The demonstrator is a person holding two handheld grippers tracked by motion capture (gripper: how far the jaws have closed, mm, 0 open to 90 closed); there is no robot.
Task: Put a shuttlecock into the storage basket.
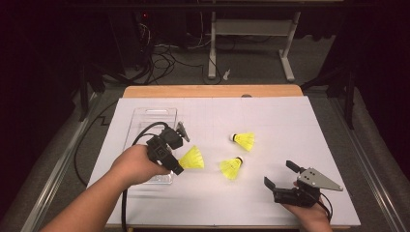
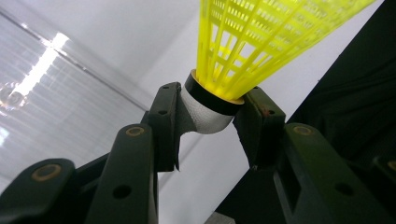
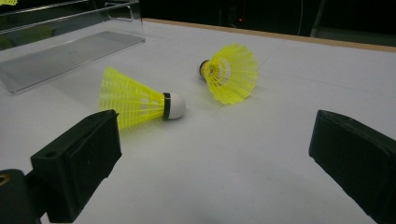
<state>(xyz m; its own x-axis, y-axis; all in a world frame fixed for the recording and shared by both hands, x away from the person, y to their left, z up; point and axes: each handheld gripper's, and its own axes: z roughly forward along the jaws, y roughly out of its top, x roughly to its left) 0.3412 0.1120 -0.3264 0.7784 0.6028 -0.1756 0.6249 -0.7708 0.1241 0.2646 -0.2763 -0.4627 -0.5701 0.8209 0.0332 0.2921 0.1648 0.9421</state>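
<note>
Your left gripper (image 1: 180, 166) has its fingers (image 2: 163, 123) closed on the white cork of a yellow shuttlecock (image 1: 192, 158). In the left gripper view the pads press on the cork from both sides, just below the black band, and the plastic skirt fans out beyond the fingertips. From the high view you hold this shuttlecock just off the right near corner of the clear plastic tray (image 1: 145, 116), which lies on the left part of the desk (image 1: 290, 116), and the skirt points to the right. Whether the shuttlecock is lifted off the white surface there I cannot tell.

Your right gripper (image 1: 280, 173) sits at the near right of the desk with its fingers (image 3: 77, 161) spread wide and nothing between them.

Two more yellow shuttlecocks lie on the white surface between your hands. The nearer shuttlecock (image 1: 231, 167) lies on its side, cork to the right in the right gripper view. The farther shuttlecock (image 1: 244, 140) lies a little beyond it and to its right, well apart from the tray.
</note>
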